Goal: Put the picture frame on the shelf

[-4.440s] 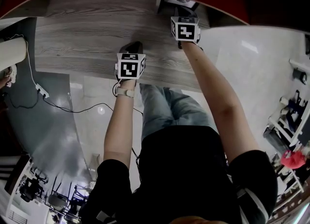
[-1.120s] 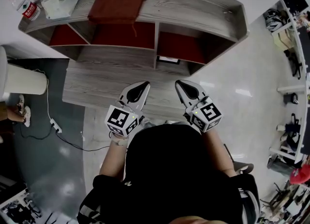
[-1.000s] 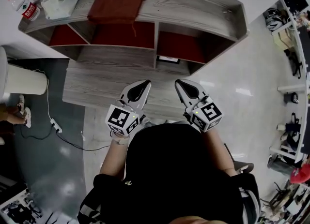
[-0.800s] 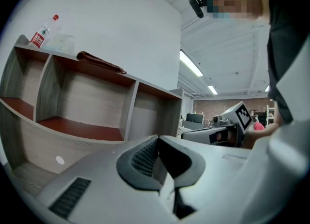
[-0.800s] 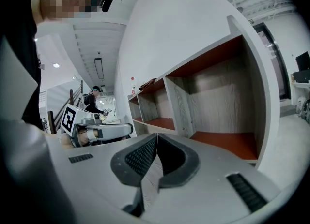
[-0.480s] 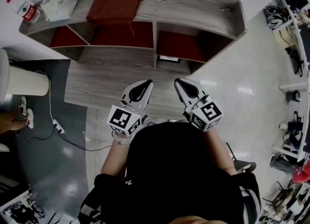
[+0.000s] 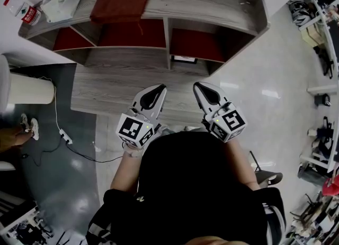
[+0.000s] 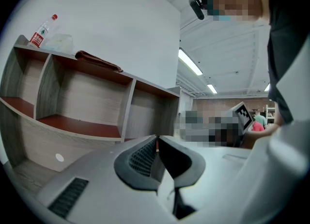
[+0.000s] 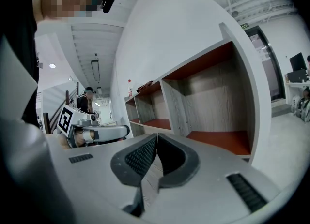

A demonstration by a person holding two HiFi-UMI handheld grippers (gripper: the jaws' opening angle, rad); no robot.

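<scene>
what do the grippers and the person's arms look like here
The left gripper and right gripper are light grey plastic shells that taper to a point, with dark ribbed pads inside. Each carries a white cube printed with black square markers. The person wears a black top with short sleeves.

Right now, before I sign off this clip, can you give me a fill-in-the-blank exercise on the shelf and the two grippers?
1. The left gripper and the right gripper both have their jaws ____, with nothing between them.
2. The folded cloth lying on top of the shelf is ____ in colour.
3. In the head view, the picture frame shows just to the ____ of the shelf's middle divider.

Missing words: shut; red; right
</scene>
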